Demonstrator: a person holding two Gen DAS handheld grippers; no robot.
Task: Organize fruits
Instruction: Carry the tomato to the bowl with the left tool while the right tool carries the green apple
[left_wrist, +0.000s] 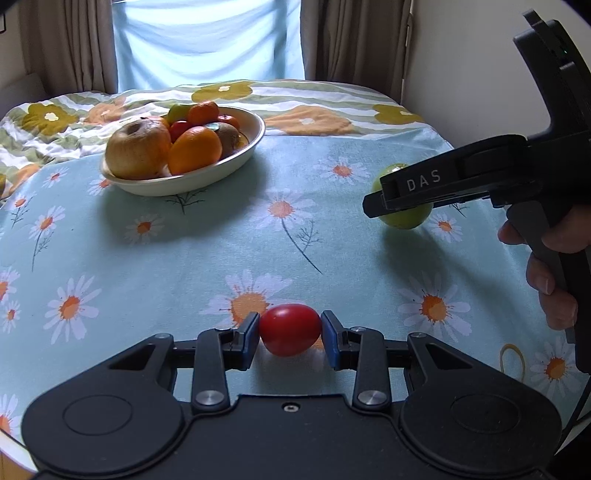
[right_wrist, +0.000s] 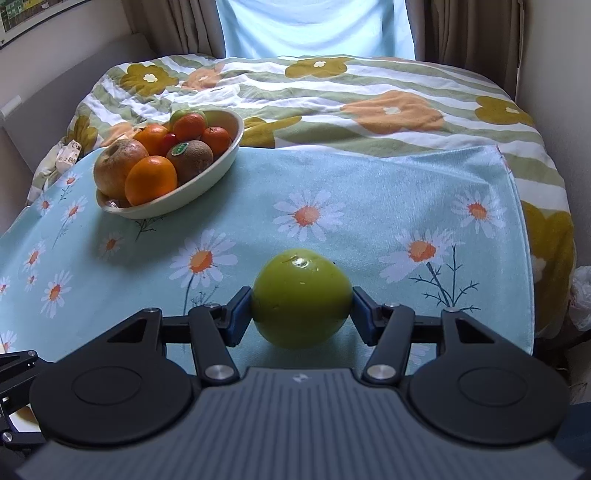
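- Already gathered: we count a cream oval bowl (right_wrist: 225, 162) toward the far left of the daisy-print cloth (right_wrist: 369, 192), piled high. In it we make out a large russet apple (right_wrist: 118, 168), an orange (right_wrist: 150, 180), a kiwi with a green sticker (right_wrist: 190, 157), several small tangerines (right_wrist: 189, 125), a small red fruit and something green at the back.
- Left to bring in, item one: a small red tomato (left_wrist: 290, 329), lying on the cloth nearest us, well apart from the bowl.
- Left to bring in, item two: a green apple (right_wrist: 301, 299), on the cloth to the right, also well apart from the bowl.
- Left hand-held gripper (left_wrist: 290, 334): narrowed onto the tomato, blue pads (left_wrist: 248, 341) touching both of its sides; the fruit appears to rest on the cloth, not yet lifted.
- Right hand-held gripper (right_wrist: 301, 310): set at a middling width around the green apple, pads against its two flanks as far as we can tell; the apple likewise looks to sit on the cloth. A person's hand (left_wrist: 546, 273) works its trigger.
- Surface: the cloth lies over a bed with a floral quilt (right_wrist: 369, 96).
- Our reckoning: most of the sorting looks done; two fruits remain, both gripped. We judge lifting, carrying and setting them on a crowded pile to be what is left.
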